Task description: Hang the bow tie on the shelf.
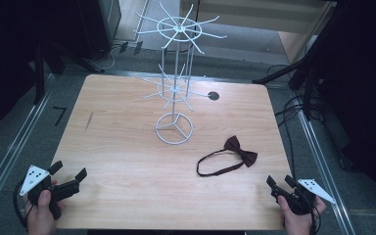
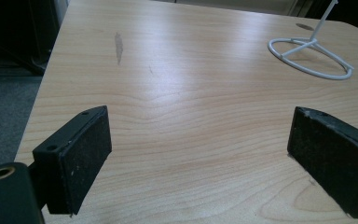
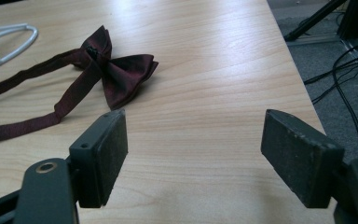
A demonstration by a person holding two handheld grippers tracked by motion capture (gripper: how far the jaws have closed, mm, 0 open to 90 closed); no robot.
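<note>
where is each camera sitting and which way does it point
High view: above the person's side, looking forward and down on the table; both hands show, with the left gripper and right gripper.
Left gripper view: rides the left gripper, looking across the wood to the wire rack.
Right gripper view: rides the right gripper, facing the bow tie.
Shared: both gripper views catch the rack's ring base.
</note>
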